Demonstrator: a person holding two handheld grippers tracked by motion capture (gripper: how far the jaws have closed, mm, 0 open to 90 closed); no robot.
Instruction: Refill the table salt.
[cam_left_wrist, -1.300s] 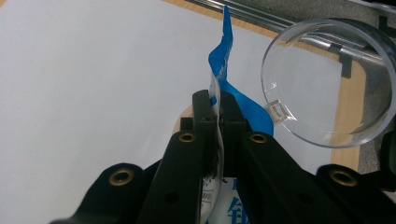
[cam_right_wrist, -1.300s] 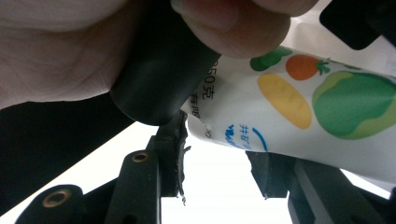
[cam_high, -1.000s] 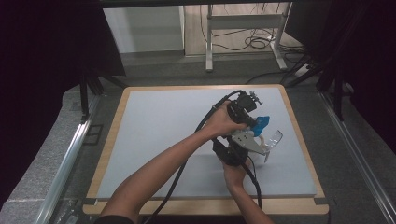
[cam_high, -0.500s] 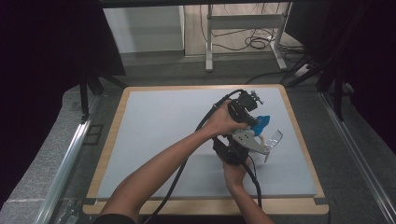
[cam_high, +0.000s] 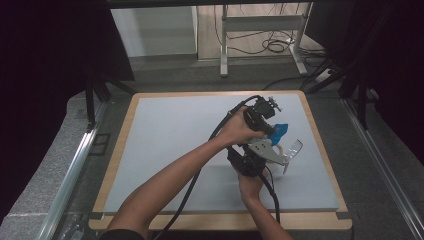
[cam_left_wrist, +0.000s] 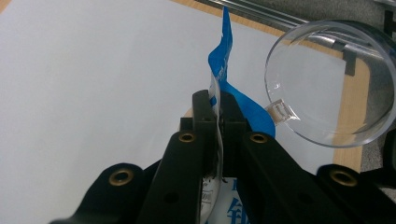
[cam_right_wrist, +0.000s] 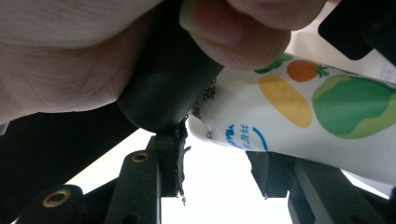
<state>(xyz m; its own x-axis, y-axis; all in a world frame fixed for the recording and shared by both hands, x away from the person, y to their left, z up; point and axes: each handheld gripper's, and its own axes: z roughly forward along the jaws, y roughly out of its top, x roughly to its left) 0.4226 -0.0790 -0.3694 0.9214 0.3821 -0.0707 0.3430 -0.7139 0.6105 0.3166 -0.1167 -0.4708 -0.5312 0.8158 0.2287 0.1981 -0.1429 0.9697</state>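
My left gripper (cam_high: 274, 131) is shut on a blue and white snack packet (cam_high: 281, 130) over the right half of the table. In the left gripper view the jaws (cam_left_wrist: 218, 112) pinch the packet's thin edge (cam_left_wrist: 224, 70), which stands upright. A clear plastic cup (cam_high: 294, 150) hangs tilted at the tip of my right gripper (cam_high: 281, 156), its mouth (cam_left_wrist: 327, 84) turned toward the packet. In the right gripper view the jaws (cam_right_wrist: 219, 168) stand apart, about a cup's width. The packet's fruit print (cam_right_wrist: 327, 107) and the left hand's thumb (cam_right_wrist: 233, 28) sit just above them.
The grey mat (cam_high: 175, 130) has a wooden border (cam_high: 120, 150). Both forearms cross its front middle, trailing black cables (cam_high: 192, 185). Metal rails (cam_high: 75, 165) run along each side, and a desk frame (cam_high: 260, 30) stands beyond the far edge.
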